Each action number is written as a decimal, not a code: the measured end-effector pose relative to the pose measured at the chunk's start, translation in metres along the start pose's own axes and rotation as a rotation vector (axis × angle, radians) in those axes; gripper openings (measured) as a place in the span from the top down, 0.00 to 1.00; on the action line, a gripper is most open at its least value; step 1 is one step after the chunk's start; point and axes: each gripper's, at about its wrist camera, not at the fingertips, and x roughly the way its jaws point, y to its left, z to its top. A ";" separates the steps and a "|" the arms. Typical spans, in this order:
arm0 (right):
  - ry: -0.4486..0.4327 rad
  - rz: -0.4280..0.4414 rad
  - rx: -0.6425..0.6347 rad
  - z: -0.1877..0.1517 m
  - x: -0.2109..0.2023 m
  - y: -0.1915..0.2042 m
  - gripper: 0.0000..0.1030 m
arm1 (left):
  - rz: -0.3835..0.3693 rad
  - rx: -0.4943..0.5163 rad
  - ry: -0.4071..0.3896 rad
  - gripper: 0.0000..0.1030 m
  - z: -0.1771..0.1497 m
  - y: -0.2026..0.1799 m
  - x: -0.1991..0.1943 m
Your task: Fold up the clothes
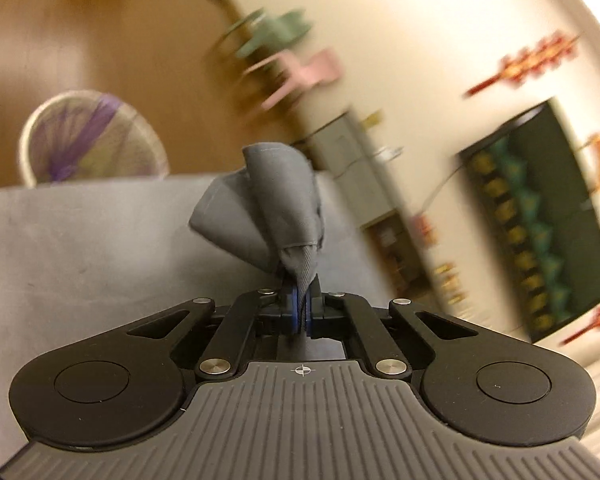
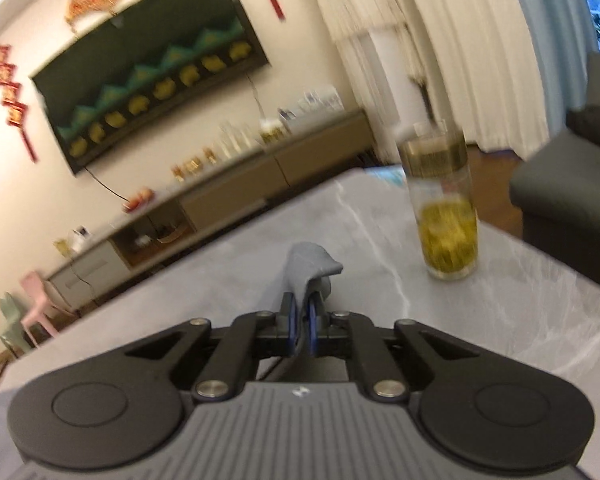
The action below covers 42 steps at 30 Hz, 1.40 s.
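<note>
My left gripper (image 1: pixel 301 300) is clenched on a bunch of the grey cloth (image 1: pixel 276 208), whose hemmed corner stands up from the blue pads and flops toward eleven o'clock in the left wrist view; the rest of that cloth spreads flat and pale from nine o'clock across the lower left, behind my fingers. My right gripper (image 2: pixel 301 322) is likewise pinched on a smaller fold of grey fabric, which pokes up between the pads at twelve o'clock and curls over to one o'clock (I cannot tell whether both tongs hold the same garment). Beyond my right fingers lies the grey marbled table (image 2: pixel 380 240), and at two o'clock on it stands a tall glass tumbler (image 2: pixel 444 208) with yellow-green contents, well apart from the cloth. Farther off at ten o'clock runs a low sideboard (image 2: pixel 228 192) along the wall, with a dark framed panel (image 2: pixel 152 68) above it and red hanging ornaments (image 2: pixel 14 96) beside that. In the left wrist view a round wire basket (image 1: pixel 92 140) sits at ten o'clock on the wooden floor, and blurred pink and green chairs (image 1: pixel 296 68) stand past it near twelve.
</note>
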 end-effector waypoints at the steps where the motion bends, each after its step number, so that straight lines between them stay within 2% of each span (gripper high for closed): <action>1: -0.013 0.016 -0.008 0.007 -0.012 0.004 0.94 | -0.044 0.000 -0.023 1.00 0.004 -0.010 -0.014; 4: -0.048 0.042 -0.050 0.041 -0.035 0.020 0.94 | -0.154 0.046 -0.092 1.00 0.023 -0.060 -0.044; 6: -0.050 0.035 -0.087 0.068 -0.039 0.033 0.94 | -0.154 0.080 -0.098 1.00 0.040 -0.097 -0.036; 8: -0.019 0.012 -0.116 0.091 -0.024 0.050 0.94 | -0.087 0.088 -0.066 1.00 0.056 -0.127 -0.001; 10: 0.056 -0.033 -0.139 0.101 0.017 0.073 0.94 | 0.010 0.115 -0.022 1.00 0.065 -0.149 0.056; 11: 0.105 -0.065 -0.151 0.099 0.048 0.081 0.94 | 0.080 0.133 0.002 1.00 0.065 -0.154 0.091; 13: 0.206 -0.135 -0.177 0.094 0.112 0.094 0.93 | 0.266 0.190 0.071 1.00 0.052 -0.149 0.175; 14: 0.260 -0.181 -0.189 0.088 0.149 0.090 0.92 | 0.363 0.231 0.114 1.00 0.044 -0.143 0.220; 16: 0.358 -0.293 -0.217 0.067 0.225 0.080 0.88 | 0.500 0.285 0.216 0.98 0.027 -0.116 0.291; 17: 0.396 -0.346 -0.229 0.056 0.259 0.075 0.86 | 0.504 0.292 0.201 0.98 0.026 -0.111 0.295; 18: 0.404 -0.378 -0.226 0.046 0.282 0.069 0.74 | 0.497 0.296 0.175 0.94 0.025 -0.107 0.294; 19: 0.403 -0.407 -0.218 0.038 0.300 0.064 0.69 | 0.491 0.299 0.149 0.83 0.024 -0.103 0.292; 20: 0.374 -0.423 -0.200 0.036 0.307 0.060 0.70 | 0.484 0.302 0.123 0.81 0.024 -0.099 0.291; 23: 0.236 -0.392 -0.163 0.038 0.287 0.056 0.68 | 0.463 0.312 0.046 0.82 0.022 -0.087 0.286; 25: 0.181 -0.358 -0.200 0.035 0.256 0.058 0.68 | 0.438 0.348 0.001 0.81 0.018 -0.086 0.274; 26: 0.174 -0.329 -0.228 0.033 0.240 0.061 0.67 | 0.417 0.396 0.037 0.81 0.007 -0.089 0.274; 27: 0.189 -0.287 -0.266 0.029 0.231 0.066 0.66 | 0.395 0.445 0.083 0.81 -0.004 -0.092 0.275; 30: 0.365 -0.145 -0.396 0.007 0.229 0.083 0.69 | 0.328 0.590 0.220 0.82 -0.038 -0.101 0.279; 32: 0.443 -0.134 -0.439 -0.010 0.242 0.084 0.69 | 0.282 0.686 0.312 0.80 -0.061 -0.108 0.281; 34: 0.419 -0.149 -0.444 -0.011 0.250 0.078 0.62 | 0.320 0.746 0.402 0.84 -0.083 -0.105 0.306; 36: 0.410 -0.195 -0.416 0.000 0.256 0.072 0.64 | 0.384 0.741 0.406 0.88 -0.081 -0.099 0.327; 37: 0.399 -0.212 -0.399 0.004 0.259 0.068 0.64 | 0.416 0.736 0.406 0.98 -0.079 -0.097 0.338; 38: 0.384 -0.210 -0.380 0.007 0.262 0.063 0.65 | 0.439 0.732 0.398 1.00 -0.075 -0.099 0.340; 40: 0.364 -0.214 -0.365 0.010 0.268 0.059 0.81 | 0.481 0.723 0.381 1.00 -0.064 -0.105 0.342; 42: 0.350 -0.243 -0.352 0.012 0.274 0.054 0.86 | 0.524 0.713 0.363 1.00 -0.054 -0.112 0.343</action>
